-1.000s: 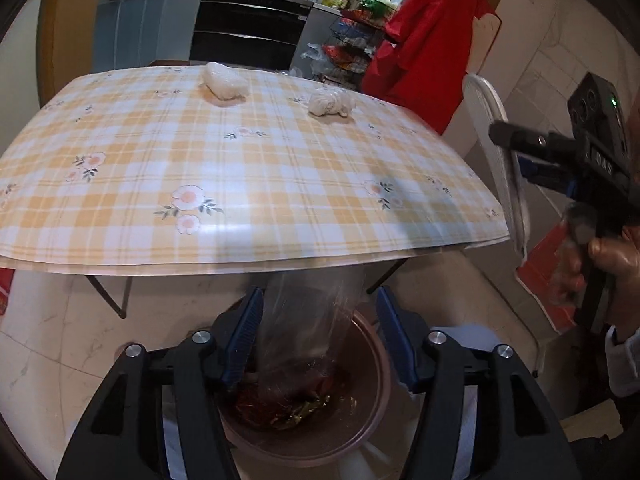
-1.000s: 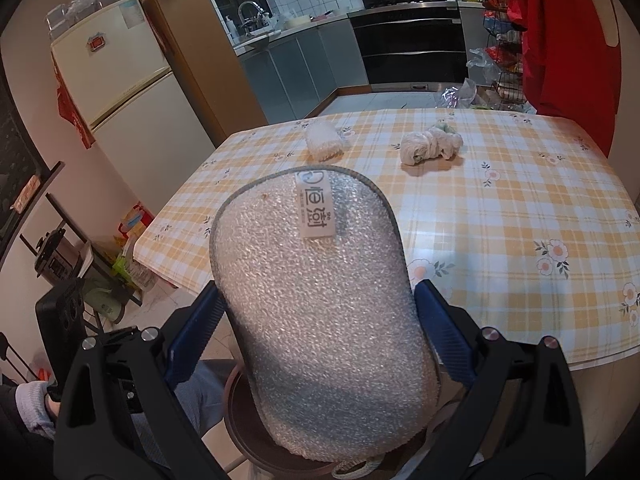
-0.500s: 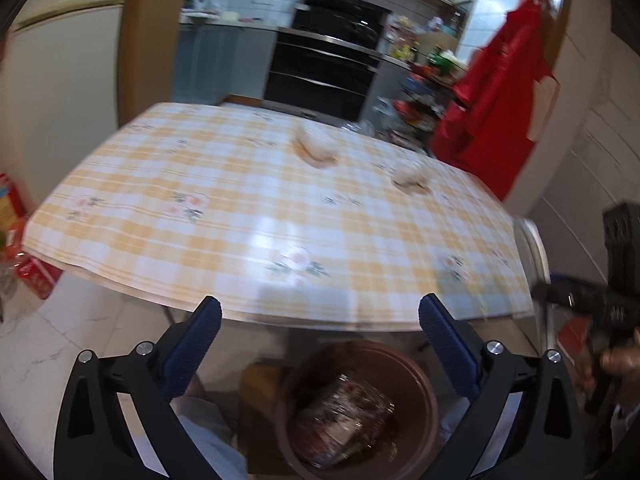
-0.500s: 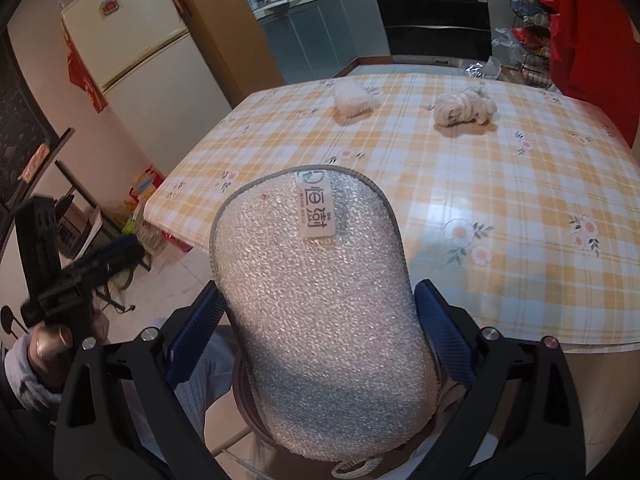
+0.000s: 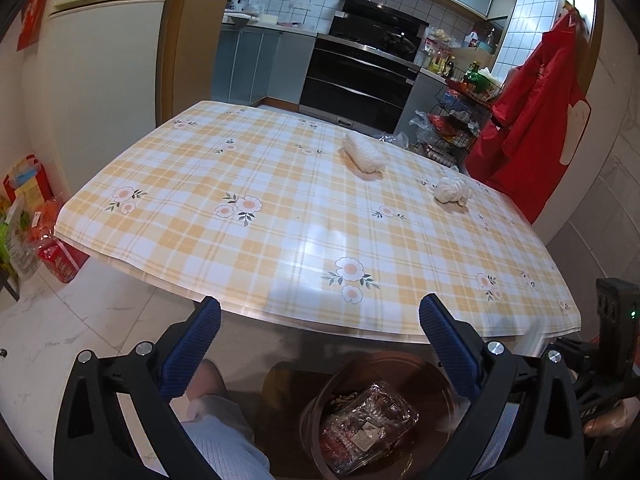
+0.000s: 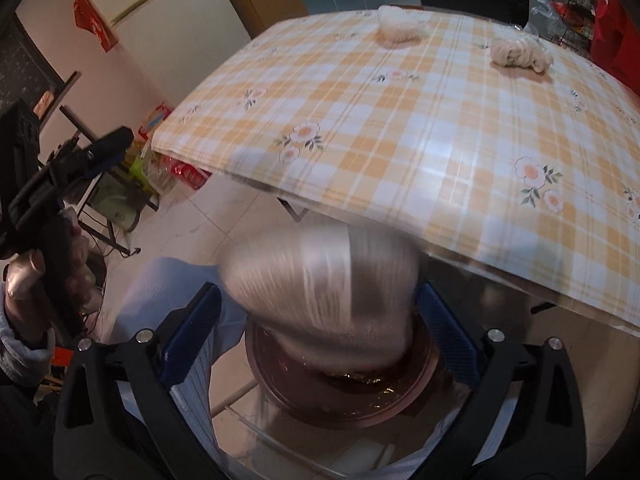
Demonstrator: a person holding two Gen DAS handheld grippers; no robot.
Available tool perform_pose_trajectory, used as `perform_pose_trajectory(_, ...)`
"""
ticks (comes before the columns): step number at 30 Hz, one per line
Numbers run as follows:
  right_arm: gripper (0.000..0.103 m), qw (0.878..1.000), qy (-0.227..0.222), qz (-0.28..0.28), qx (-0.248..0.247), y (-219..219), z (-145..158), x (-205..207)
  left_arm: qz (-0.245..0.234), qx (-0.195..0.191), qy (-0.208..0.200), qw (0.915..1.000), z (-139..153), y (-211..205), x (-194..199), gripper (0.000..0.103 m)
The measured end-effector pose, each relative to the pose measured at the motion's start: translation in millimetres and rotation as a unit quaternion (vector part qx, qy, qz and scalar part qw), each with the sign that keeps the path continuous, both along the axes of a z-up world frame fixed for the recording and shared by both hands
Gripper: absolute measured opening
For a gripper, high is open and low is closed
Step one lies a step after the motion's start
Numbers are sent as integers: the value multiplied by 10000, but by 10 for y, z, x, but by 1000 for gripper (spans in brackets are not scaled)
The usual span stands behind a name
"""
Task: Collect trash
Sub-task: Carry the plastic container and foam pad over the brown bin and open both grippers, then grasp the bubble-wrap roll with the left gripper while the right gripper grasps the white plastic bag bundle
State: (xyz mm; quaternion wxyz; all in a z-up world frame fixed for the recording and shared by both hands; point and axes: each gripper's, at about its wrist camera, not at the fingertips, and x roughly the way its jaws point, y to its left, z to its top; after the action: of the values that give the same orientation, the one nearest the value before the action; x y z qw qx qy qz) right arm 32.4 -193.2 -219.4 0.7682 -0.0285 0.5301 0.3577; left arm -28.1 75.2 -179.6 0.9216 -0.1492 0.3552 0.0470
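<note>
My left gripper (image 5: 320, 344) is open and empty, above a brown bin (image 5: 384, 364) that holds a crumpled clear plastic pack (image 5: 368, 432). My right gripper (image 6: 320, 332) is open; a silvery bubble-wrap pouch (image 6: 320, 280), motion-blurred, drops between the fingers into the brown bin (image 6: 340, 396). On the checked table (image 5: 280, 216) lie a white bubble-wrap roll (image 5: 363, 154) and a crumpled white wad (image 5: 452, 191); both also show in the right wrist view as the roll (image 6: 396, 24) and the wad (image 6: 520, 54).
The bin stands on the floor by the table's near edge, next to the person's leg (image 5: 216, 428). Bags and a red box (image 5: 60, 260) lie on the floor at left. A red apron (image 5: 536, 120) hangs at right. Fridge and oven stand behind.
The left gripper let the plastic pack fall into the bin, opened wide and rose. The right gripper moved down over the bin, and the pouch it held now slips down out of it.
</note>
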Motion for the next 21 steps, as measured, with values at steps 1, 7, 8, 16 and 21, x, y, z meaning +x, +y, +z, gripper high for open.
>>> perform_pose_trajectory(1, 97, 10000, 13, 8, -22, 7, -13, -2, -2, 2, 16, 10000, -8, 0, 3, 97)
perform_pose_trajectory(7, 97, 9999, -26, -129, -77, -59, -8, 68, 0, -10, 66, 10000, -44, 3, 37, 97)
perform_pose_trajectory(8, 97, 9998, -46, -171, -91, -86, -2, 86, -3, -8, 73, 10000, -48, 3, 40, 97)
perform_pose_trajectory(16, 97, 9973, -323, -620, -226, -367, 64, 322, -81, 43, 164, 9998, -89, -36, 140, 97)
perform_pose_trajectory(21, 97, 9947, -443, -900, -233, -577, 93, 527, -167, 129, 208, 9996, -95, -59, 308, 97)
